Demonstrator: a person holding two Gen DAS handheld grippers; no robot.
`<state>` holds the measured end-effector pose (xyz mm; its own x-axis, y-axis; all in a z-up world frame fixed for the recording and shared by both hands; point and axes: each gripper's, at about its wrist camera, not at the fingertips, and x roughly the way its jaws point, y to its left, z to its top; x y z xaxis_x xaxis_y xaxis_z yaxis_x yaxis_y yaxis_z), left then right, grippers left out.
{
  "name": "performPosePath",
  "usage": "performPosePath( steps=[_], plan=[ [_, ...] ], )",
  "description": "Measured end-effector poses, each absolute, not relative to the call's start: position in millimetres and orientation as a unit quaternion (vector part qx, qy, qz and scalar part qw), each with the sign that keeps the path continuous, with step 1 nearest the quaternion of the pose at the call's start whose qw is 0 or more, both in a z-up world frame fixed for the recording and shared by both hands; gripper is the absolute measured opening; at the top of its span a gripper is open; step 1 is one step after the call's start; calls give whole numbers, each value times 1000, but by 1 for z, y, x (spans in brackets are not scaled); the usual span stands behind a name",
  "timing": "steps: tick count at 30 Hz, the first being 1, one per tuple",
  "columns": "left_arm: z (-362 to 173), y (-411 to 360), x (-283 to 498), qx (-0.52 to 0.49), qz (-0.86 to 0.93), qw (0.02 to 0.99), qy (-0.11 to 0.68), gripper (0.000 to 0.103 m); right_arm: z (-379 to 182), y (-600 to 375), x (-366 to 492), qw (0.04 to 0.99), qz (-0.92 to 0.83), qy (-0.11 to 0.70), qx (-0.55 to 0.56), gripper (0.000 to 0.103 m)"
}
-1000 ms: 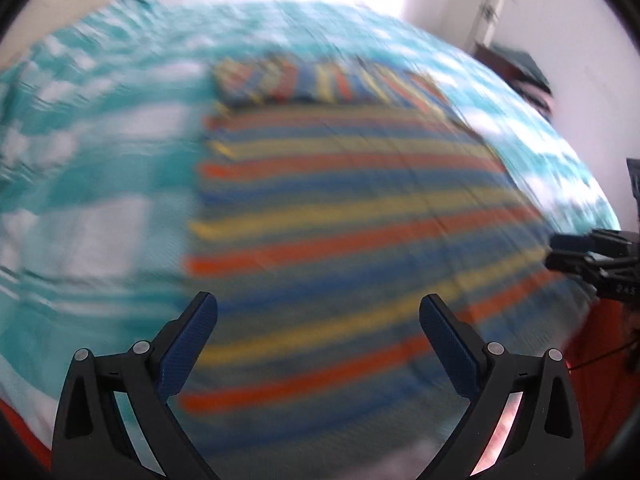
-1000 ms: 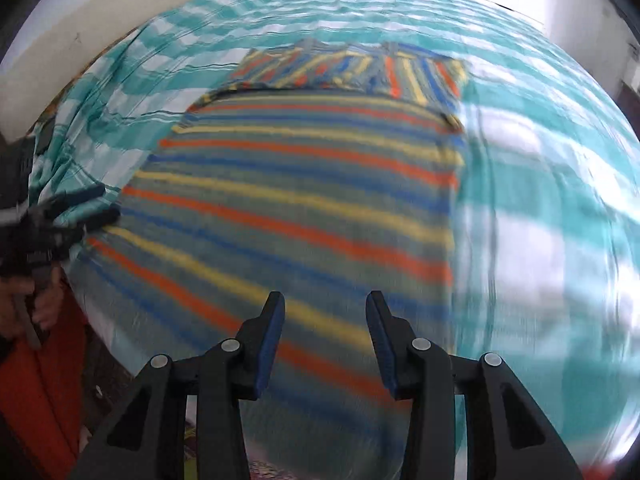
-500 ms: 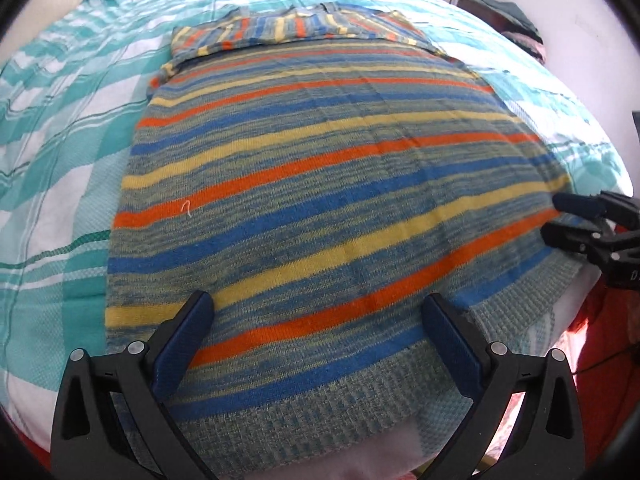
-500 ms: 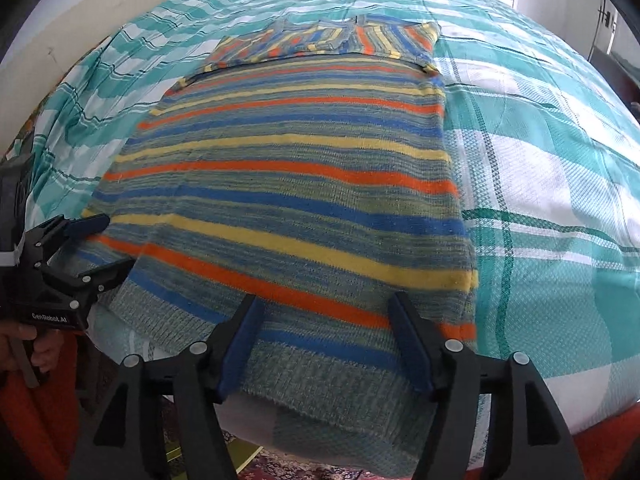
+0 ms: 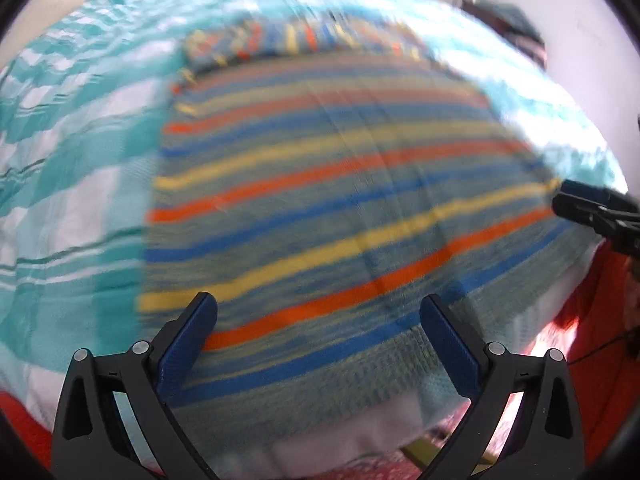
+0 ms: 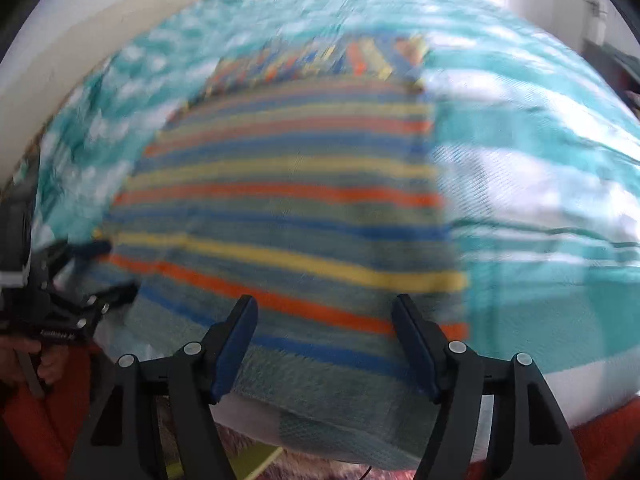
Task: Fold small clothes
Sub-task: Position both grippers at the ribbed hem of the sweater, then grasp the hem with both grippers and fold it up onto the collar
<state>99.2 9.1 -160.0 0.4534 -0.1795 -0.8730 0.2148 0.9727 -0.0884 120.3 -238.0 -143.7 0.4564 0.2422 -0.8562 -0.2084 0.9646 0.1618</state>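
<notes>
Jaws spread wide on both tools, nothing between them: left gripper [image 5: 318,330] poised over the near left part of the hem, right gripper [image 6: 324,336] over the near right part, each with two black plastic arms tipped with blue textured pads. One striped sweater [image 5: 340,208], knitted, lying flat and face down on the bed [image 5: 68,184], hem toward the near edge, neck end far away. Bands of blue, yellow and orange across a grey-green heathered ground; ribbed hem [image 6: 320,392] in a coarser knit, draped slightly over the bed's near edge. At the far end a folded-over strip [image 6: 320,60] with stripes running the other way, too blurred to tell whether sleeves or collar. Both views smeared by motion, fine texture mostly lost. Under the sweater a woven bedcover in teal and white plaid, covering the whole visible bed. Beyond it, pale walls and bright light at the far side; a dark heap of fabric [image 5: 508,24] on something at the right in the left view. Orange cloth [image 5: 592,320] below the bed edge. Right tool also seen at the left view's right rim, left tool at the right view's left rim, held by a bare hand [image 6: 28,360].
</notes>
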Motion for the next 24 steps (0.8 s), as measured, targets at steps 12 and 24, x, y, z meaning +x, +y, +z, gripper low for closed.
performPosePath(
  steps=[12,24],
  plan=[
    [-164,100,91,-175,-89,796,573,86,-146,-343,121,757,150,579,262,69],
    [-172,97,98,-183,-105,768,605,4,-164,-314,121,727,188,620,228,8]
  ],
)
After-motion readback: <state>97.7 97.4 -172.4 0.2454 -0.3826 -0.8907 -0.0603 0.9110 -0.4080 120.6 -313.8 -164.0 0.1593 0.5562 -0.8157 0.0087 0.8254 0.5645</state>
